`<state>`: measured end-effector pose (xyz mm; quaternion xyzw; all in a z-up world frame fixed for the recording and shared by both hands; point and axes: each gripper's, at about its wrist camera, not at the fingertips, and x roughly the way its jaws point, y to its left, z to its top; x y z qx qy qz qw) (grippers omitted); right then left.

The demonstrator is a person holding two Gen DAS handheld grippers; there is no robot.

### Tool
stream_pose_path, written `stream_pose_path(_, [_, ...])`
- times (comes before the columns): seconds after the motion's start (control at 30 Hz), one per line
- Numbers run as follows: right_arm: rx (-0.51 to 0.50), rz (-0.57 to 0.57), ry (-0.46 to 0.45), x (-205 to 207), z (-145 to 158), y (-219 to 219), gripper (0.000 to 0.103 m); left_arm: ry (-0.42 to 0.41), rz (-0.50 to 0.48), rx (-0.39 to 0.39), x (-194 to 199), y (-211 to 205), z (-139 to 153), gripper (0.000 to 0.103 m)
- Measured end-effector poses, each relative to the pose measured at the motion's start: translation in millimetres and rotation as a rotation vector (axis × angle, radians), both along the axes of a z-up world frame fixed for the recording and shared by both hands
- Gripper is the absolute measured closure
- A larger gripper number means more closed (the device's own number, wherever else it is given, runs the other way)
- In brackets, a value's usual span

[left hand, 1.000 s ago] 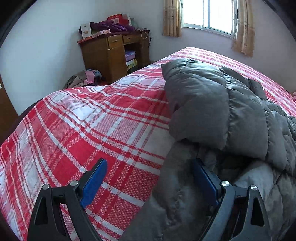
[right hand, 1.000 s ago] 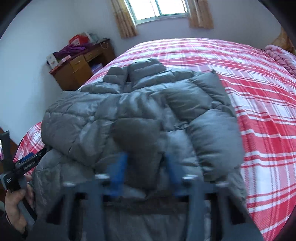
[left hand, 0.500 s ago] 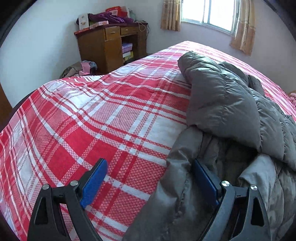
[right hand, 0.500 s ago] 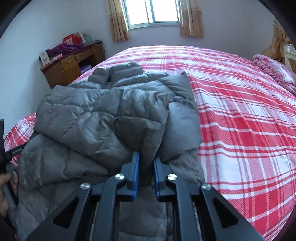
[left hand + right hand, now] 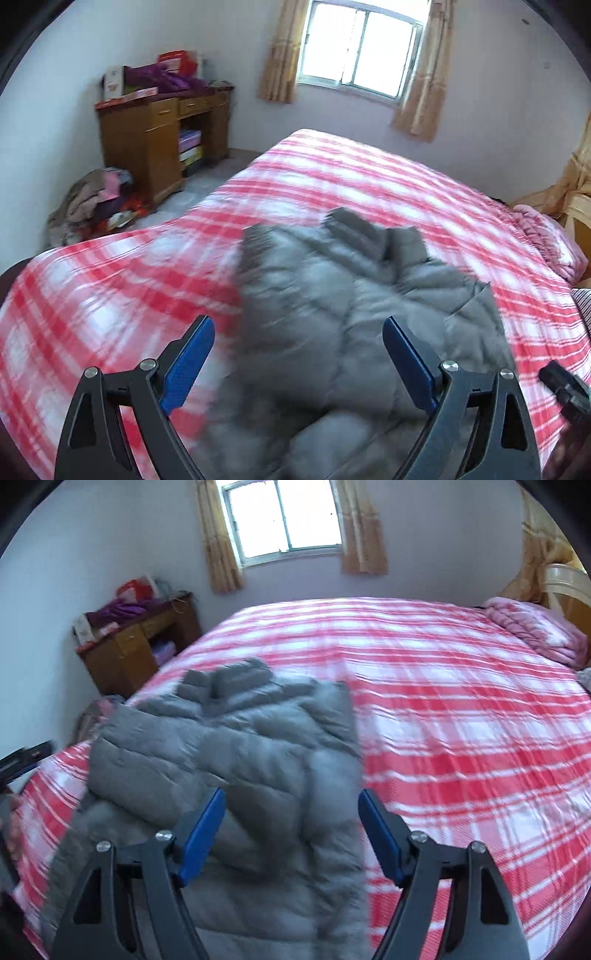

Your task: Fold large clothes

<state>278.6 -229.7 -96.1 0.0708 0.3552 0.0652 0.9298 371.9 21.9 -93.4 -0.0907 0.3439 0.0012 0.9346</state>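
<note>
- A bedroom with pale walls is shown, filled mostly by a bed [image 5: 461, 709] covered in a red and white plaid sheet.
- The left hand-held gripper [image 5: 297, 363] is held spread wide above the bed, with nothing between its blue pads [image 5: 190, 363].
- The right hand-held gripper [image 5: 291, 836] is likewise spread apart, nothing being pinched between its blue pads [image 5: 203, 834].
- A grey puffer jacket [image 5: 236, 760] is laid on the near left part of the bed, below and ahead of both grippers; it is partly folded, with padded layers lapped over one another, though much of it is blurred.
- The collar end of the jacket is turned toward the window [image 5: 284, 517], which is set in the far wall between tan curtains [image 5: 218, 539].
- A wooden desk [image 5: 155, 136] is seen against the left wall, with boxes and purple cloth piled on its top.
- A heap of clothes [image 5: 92, 199] is seen on the floor beside the desk.
- A pink quilt [image 5: 535, 631] is bunched at the far right end of the bed.
</note>
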Motion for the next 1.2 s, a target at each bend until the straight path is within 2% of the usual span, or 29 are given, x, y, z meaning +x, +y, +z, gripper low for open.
stream_pose_path(0.13, [0.002, 0.024, -0.012, 31.8, -0.3, 31.0, 0.03, 0.02, 0.051, 0.049, 36.9, -20.3, -32.4, 0.01])
stream_pose_path(0.23, [0.011, -0.008, -0.01, 54.8, -16.5, 45.5, 0.03, 0.12, 0.111, 0.07, 59.1, -17.6, -71.4, 0.01])
stream_pose_path(0.37, [0.003, -0.033, 0.017, 80.7, -42.4, 60.7, 0.032, 0.194, 0.158, 0.084, 70.9, -4.3, -103.7, 0.01])
stream_pose_path(0.4, [-0.005, -0.035, 0.029, 87.3, -52.5, 64.1, 0.032, 0.201, 0.16, 0.08, 72.6, -1.6, -108.5, 0.01])
stream_pose_path(0.47, [-0.019, -0.038, 0.044, 92.4, -64.9, 65.1, 0.032, 0.198, 0.159, 0.024, 71.6, 8.4, -116.9, 0.004])
stream_pose_path(0.53, [-0.039, -0.04, 0.046, 94.1, -76.4, 64.5, 0.032, 0.187, 0.155, 0.016, 70.5, 10.1, -118.7, 0.002])
stream_pose_path(0.63, [-0.029, -0.042, 0.055, 95.5, -86.5, 62.3, 0.032, 0.189, 0.157, 0.064, 72.9, 3.7, -121.1, 0.001])
stream_pose_path(0.77, [-0.033, -0.033, 0.088, 99.0, -93.7, 61.5, 0.032, 0.196, 0.163, 0.085, 74.2, 0.6, -122.5, 0.001])
stream_pose_path(1.1, [-0.078, -0.034, 0.11, 99.0, -98.9, 67.4, 0.031, 0.209, 0.163, 0.107, 79.9, -0.5, -124.6, 0.001])
stream_pose_path(1.2, [-0.086, -0.029, 0.116, 101.2, -97.4, 69.2, 0.031, 0.239, 0.165, 0.084, 78.3, 3.9, -113.7, 0.001])
